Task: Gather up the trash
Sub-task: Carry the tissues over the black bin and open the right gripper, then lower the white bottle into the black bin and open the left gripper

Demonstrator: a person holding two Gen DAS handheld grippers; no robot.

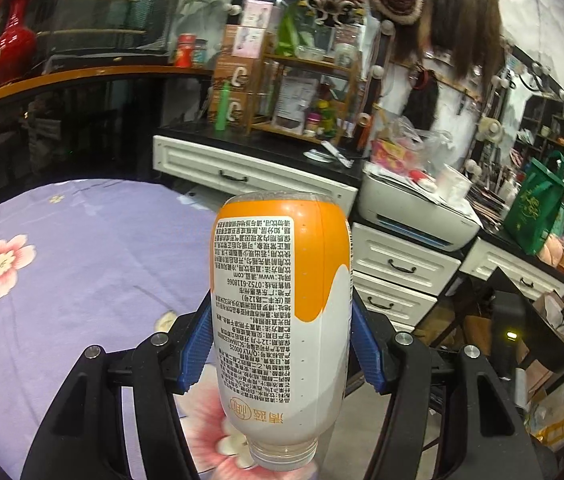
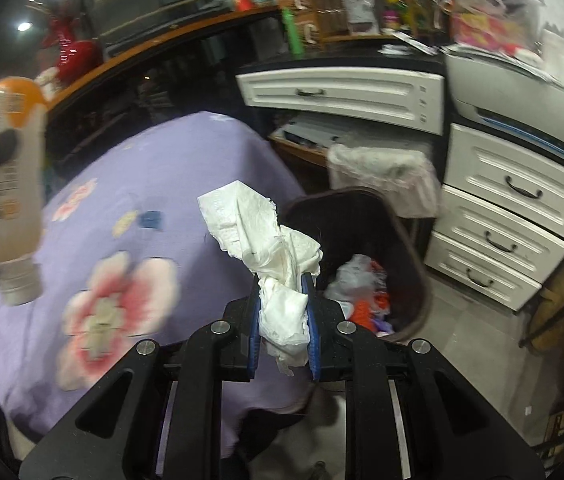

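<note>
Our left gripper (image 1: 282, 344) fingers pinch the bottle (image 1: 282, 312), the right gripper (image 2: 283, 320) fingers clamp the tissue (image 2: 258, 232) near the bin (image 2: 405, 240). We should centre each over it before releasing.

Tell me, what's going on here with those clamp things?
A person is collecting trash with two hand-held tools. The left gripper holds an orange-and-white bottle, capless, neck pointing back toward the gripper. The right gripper clamps a crumpled white tissue near a dark bin that already holds rubbish beside the purple flowered tablecloth.
</note>
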